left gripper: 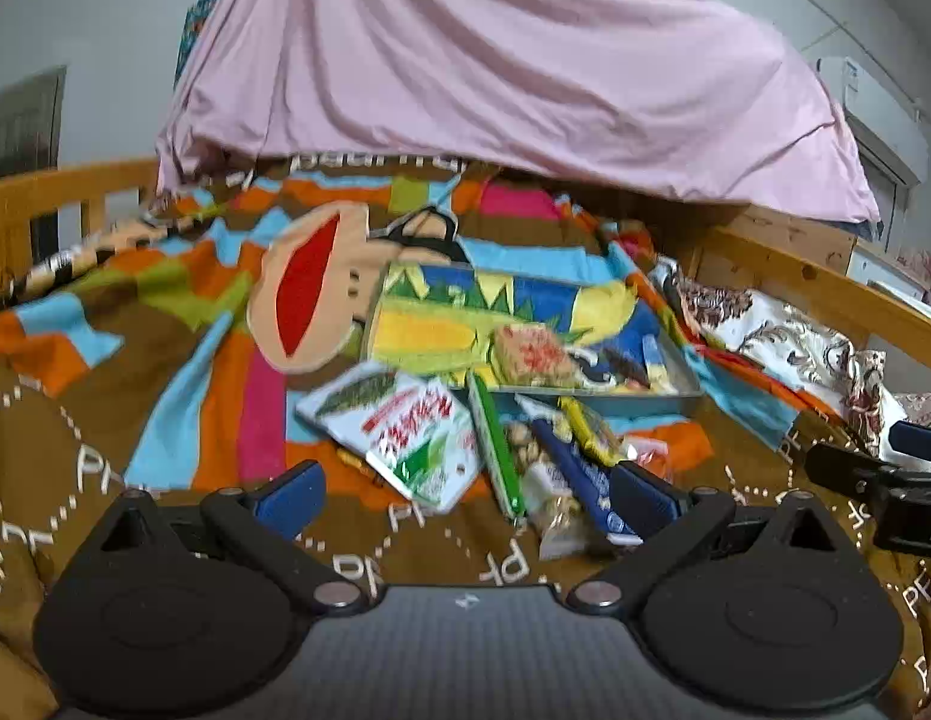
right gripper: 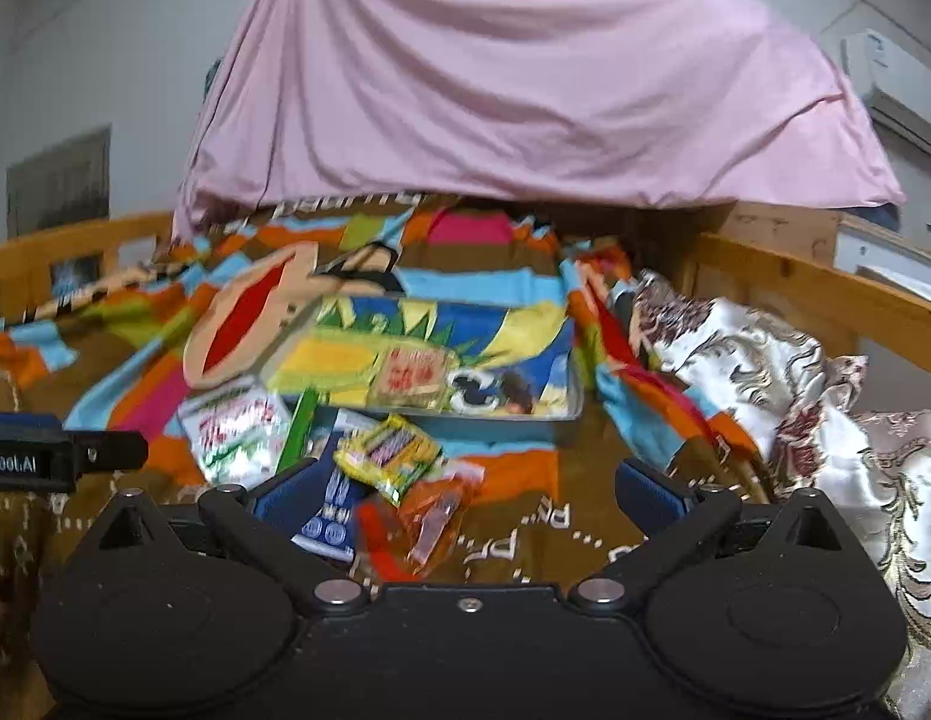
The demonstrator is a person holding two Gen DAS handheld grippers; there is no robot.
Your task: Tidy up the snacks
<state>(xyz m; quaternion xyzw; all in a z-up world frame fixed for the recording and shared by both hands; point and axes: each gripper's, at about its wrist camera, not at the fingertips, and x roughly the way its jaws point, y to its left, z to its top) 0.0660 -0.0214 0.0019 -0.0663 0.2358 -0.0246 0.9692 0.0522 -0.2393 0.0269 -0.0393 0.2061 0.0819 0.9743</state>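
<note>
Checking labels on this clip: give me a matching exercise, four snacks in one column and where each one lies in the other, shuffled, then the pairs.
Things:
1. rice cake
2. white bag
3. yellow pack
4. orange packet

Places:
A. on the blanket, nearest the right gripper
B. inside the tray
C. leftmost of the pile, left of the green stick
D. on the pile, just before the tray's front wall

Pairs: 1-B, 2-C, 3-D, 4-A
</note>
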